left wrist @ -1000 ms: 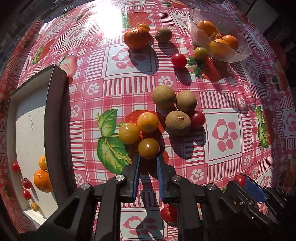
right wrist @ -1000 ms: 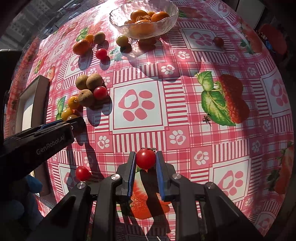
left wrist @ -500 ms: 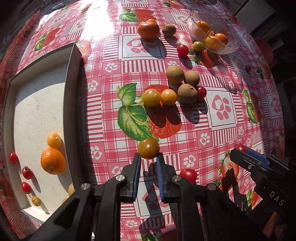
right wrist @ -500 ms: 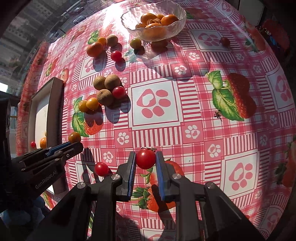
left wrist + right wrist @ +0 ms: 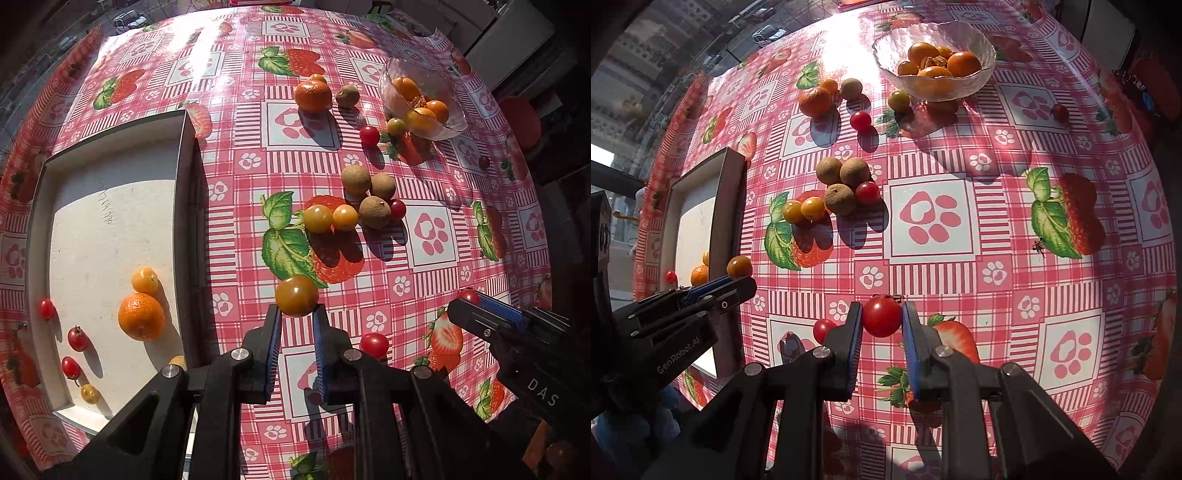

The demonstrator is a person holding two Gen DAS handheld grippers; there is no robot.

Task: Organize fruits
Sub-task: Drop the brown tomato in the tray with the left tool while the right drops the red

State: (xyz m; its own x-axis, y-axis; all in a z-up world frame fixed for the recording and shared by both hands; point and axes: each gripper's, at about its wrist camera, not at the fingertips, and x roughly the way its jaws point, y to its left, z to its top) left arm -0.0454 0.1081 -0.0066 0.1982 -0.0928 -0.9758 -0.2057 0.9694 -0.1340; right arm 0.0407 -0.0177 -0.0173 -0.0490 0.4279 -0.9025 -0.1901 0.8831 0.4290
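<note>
The tray sits at frame left in the left wrist view, holding an orange and small fruits. The bowl lies upper right, with fruit inside. Between them, at centre, a fruit cluster rests on the tablecloth.

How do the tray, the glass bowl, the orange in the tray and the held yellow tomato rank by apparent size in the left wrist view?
1. Tray
2. Glass bowl
3. Orange and yellow tomato look alike; the tomato, held in the left gripper, is nearer the camera, so no ranking.
</note>
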